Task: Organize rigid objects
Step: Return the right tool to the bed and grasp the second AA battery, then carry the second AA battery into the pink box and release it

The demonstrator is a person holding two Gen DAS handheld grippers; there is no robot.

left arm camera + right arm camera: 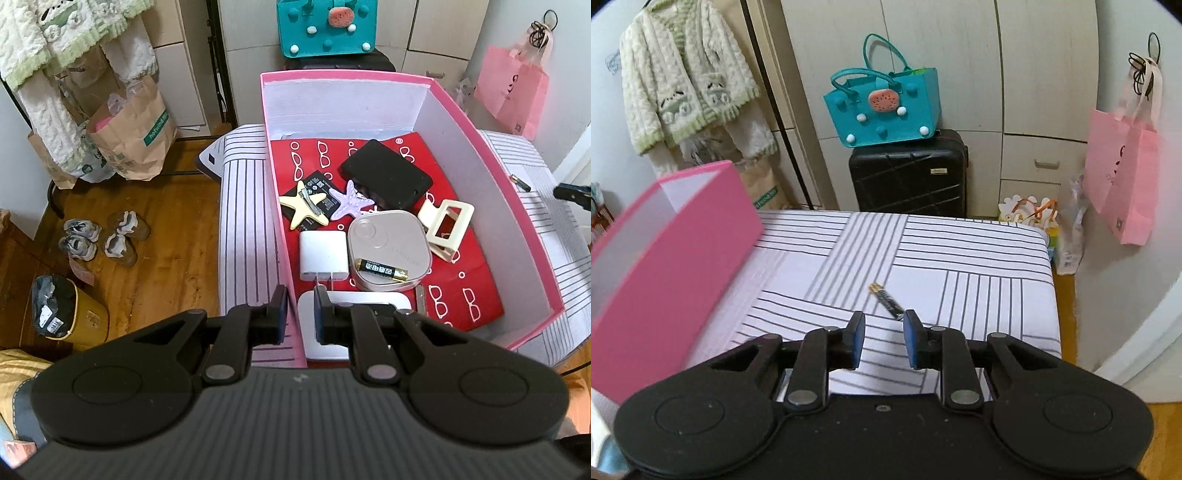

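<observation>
Two slim batteries point(886, 301) lie side by side, touching, on the striped bed cover point(960, 258), just ahead of the right tool point(884, 339). That tool's jaws stand partly open with nothing between them, hovering over the cover.

One pink box point(517, 206) with white inner walls sits on the bed to the left of the batteries. A red sheet printed with white glasses lines its floor. Inside I count: one black case point(388, 173) at the back; two star-shaped hair clips in front of it, one cream point(301, 206) and one lilac point(351, 201), both lying partly on one flat black battery pack point(317, 188); one cream claw clip point(447, 225) to the right; one white charger plug point(323, 254); one rounded square tin point(388, 247) with one battery point(382, 273) lying on its lid; and one white rounded device point(314, 306) nearest the front.

The left tool point(300, 314) straddles the box's near left wall, one finger outside and one inside, jaws nearly closed on the wall.

One teal bag point(886, 107) stands on one black suitcase point(908, 173) behind the bed.
</observation>
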